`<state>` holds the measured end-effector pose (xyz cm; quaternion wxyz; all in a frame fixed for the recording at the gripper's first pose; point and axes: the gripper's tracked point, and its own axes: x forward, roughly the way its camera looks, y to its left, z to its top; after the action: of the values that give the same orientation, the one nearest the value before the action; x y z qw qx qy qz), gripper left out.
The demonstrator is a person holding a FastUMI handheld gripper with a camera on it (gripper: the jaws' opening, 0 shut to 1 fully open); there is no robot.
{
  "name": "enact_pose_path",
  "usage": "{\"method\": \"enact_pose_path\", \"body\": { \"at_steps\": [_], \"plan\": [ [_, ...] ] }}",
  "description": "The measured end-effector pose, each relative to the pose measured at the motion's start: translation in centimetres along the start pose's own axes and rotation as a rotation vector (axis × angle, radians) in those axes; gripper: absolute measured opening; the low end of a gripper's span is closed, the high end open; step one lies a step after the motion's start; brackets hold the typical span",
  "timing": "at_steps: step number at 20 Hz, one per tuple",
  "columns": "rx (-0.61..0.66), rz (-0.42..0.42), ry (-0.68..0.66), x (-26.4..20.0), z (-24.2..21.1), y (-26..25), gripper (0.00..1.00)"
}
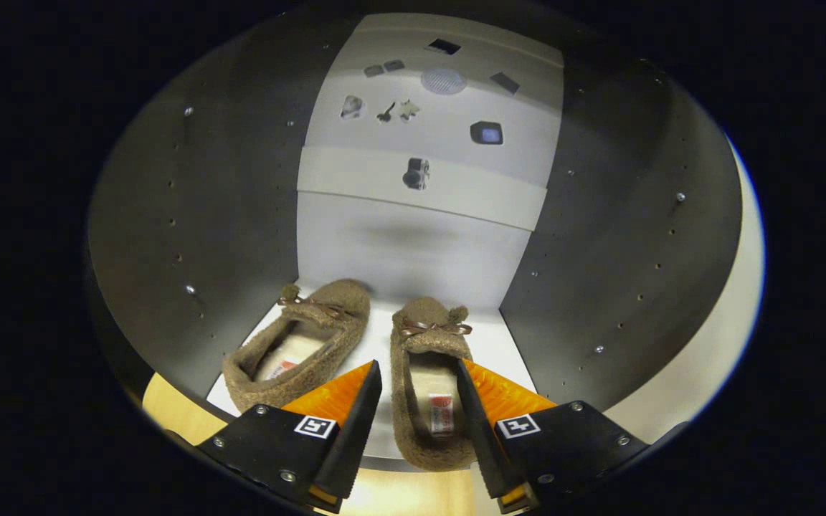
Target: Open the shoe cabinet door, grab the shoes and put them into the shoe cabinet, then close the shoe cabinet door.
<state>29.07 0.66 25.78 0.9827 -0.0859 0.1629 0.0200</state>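
Observation:
Two brown fuzzy slippers with small bows stand side by side on the white bottom shelf [499,344] of the open shoe cabinet, toes toward the back. The left slipper [298,351] lies angled just ahead of my left finger. The right slipper [427,387] sits between my two fingers, its heel toward me. My gripper [419,364] is open. A strip of white shelf shows between the left finger [355,401] and the slipper. The right finger [481,408] covers the slipper's right side, so contact there cannot be told.
Dark cabinet side walls [219,215] [621,236] close in on both sides. A white back panel [413,251] and an upper white shelf [420,190] with a small camera and other small items lie beyond. Light wooden floor [176,416] shows below the shelf's front edge.

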Motion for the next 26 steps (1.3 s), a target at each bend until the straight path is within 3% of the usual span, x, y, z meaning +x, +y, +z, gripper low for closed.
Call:
{"method": "enact_pose_path", "body": {
  "at_steps": [12,19,26],
  "plan": [
    [0.074,-0.01,-0.197,-15.0,3.2,0.2,0.68],
    [0.097,-0.029,-0.252,-24.5,1.3,0.0,0.7],
    [0.153,-0.064,-0.277,-34.2,-1.6,-3.4,0.73]
  ]
}}
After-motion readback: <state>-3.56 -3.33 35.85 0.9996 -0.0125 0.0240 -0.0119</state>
